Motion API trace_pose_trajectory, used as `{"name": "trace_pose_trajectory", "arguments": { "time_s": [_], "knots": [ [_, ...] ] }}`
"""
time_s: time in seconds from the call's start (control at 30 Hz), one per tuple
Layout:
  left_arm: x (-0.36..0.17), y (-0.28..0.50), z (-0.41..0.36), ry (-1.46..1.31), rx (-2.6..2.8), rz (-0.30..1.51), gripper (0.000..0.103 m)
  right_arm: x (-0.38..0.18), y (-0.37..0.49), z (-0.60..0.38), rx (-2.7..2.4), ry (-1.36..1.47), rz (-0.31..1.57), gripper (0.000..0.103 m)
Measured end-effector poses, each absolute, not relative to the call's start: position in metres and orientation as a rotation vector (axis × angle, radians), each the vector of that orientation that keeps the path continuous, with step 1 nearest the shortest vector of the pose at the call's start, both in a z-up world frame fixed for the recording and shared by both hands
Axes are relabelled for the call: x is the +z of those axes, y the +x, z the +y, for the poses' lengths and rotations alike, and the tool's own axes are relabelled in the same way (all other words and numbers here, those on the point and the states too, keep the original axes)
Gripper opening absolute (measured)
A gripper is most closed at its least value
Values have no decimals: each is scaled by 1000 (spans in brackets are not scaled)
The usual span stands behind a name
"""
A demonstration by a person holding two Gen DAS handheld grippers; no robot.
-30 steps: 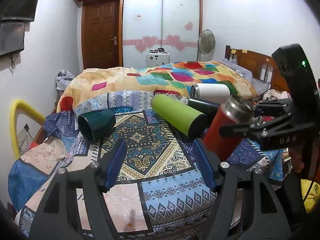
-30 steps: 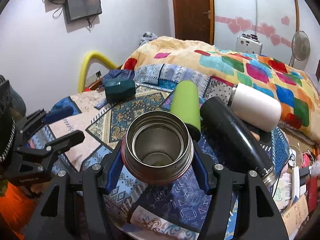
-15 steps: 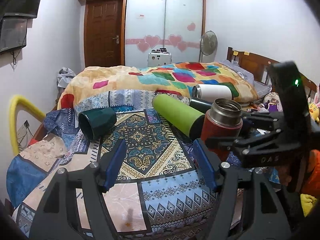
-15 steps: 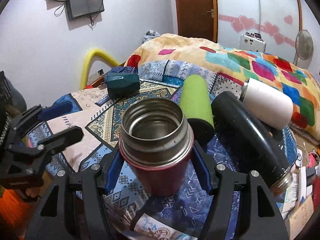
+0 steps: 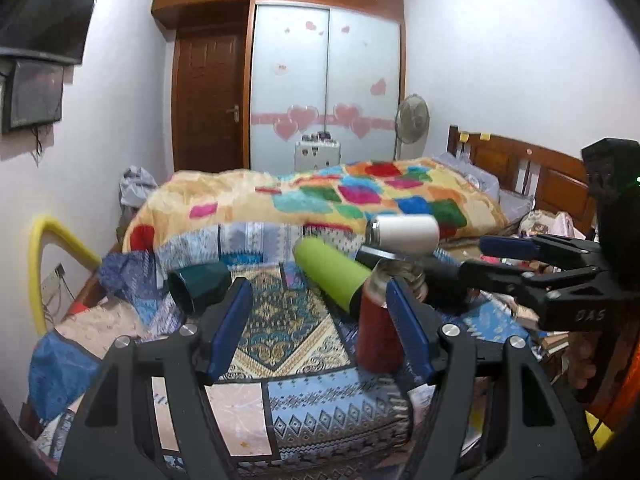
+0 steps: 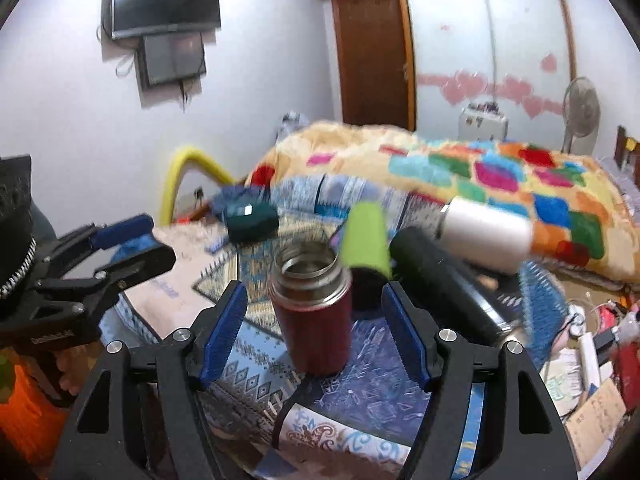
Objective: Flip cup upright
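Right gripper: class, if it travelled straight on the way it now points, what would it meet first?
Most likely the red flask, standing upright on the patterned cloth between the open jaws of the right gripper. The green bottle lies behind it, though depth is uncertain.

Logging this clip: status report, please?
Right gripper open, apart from red cup. Left gripper open, empty. Cup upright on bedspread. Green bottle lying close behind.

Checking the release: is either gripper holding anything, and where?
Nothing. The red flask stands upright between the right gripper's open fingers, untouched; the left gripper is open too.
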State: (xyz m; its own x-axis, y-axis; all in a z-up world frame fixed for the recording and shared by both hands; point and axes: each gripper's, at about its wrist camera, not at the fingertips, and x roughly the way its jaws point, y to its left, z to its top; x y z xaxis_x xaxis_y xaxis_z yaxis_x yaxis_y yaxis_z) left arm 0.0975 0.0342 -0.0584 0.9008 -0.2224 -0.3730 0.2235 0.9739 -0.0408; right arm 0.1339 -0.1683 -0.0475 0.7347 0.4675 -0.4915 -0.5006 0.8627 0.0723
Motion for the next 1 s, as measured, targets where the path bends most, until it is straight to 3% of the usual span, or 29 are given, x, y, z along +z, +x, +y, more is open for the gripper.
{"name": "trace_pose_trajectory", "arguments": {
  "time_s": [0.17,0.3,0.47,0.57,0.73,0.8,0.83,1.0],
  "knots": [
    [-28,67,26,-10,-216,289,70,-16,100,-185,503,-33,393,67],
    [-5,45,23,-30,-189,206,82,-2,81,-191,486,-8,320,71],
    [13,24,15,-35,-165,146,84,8,63,-197,460,31,251,73],
    [16,15,13,-36,-153,127,89,9,54,-201,443,41,219,85],
    [15,2,6,-33,-123,109,102,8,49,-202,424,47,199,86],
    [13,-3,5,-35,-113,104,102,7,47,-203,415,53,193,93],
    [12,-4,3,-29,-106,102,103,6,45,-205,410,60,187,102],
    [9,-8,1,-26,-86,107,103,4,39,-207,391,62,175,103]
  ]
}}
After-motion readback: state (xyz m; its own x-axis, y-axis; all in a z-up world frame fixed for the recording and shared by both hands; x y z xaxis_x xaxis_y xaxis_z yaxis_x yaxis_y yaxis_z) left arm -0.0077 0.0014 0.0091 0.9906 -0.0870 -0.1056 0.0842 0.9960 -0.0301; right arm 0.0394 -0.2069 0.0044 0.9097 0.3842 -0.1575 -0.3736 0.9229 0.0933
